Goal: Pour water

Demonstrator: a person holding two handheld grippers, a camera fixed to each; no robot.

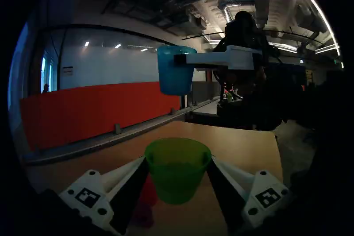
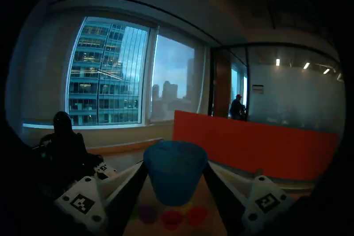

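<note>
Clearly, in the left gripper view, a firm hold by the left gripper (image 1: 177, 161) on the green cup (image 1: 178, 176) — both dark fingers pressed against its sides, one on each flank. Cup upright, mouth open toward the camera, low in the middle of the view, over the near part of the wooden table (image 1: 248, 143). Impossible to tell whether resting on the wood or lifted a little. Impossible also to judge any water inside.

Likewise in the right gripper view: the right gripper (image 2: 175, 165) closed around the blue cup (image 2: 175, 176), both fingers touching its wall, cup upright between them. Below it on the table, three round coloured spots (image 2: 171, 218), one purple and two red, too blurred to name. Behind, a large window (image 2: 110, 72) with tall buildings, and to the right a long orange panel (image 2: 256, 147) under pale glass. At the left, the dark silhouette of a person (image 2: 66, 147).

Back in the left gripper view, the same blue cup farther off and higher than the green one, held from the right by white fingers. Well apart from the green cup, not touching, and not tilted. Contents hidden by the dim light.
</note>
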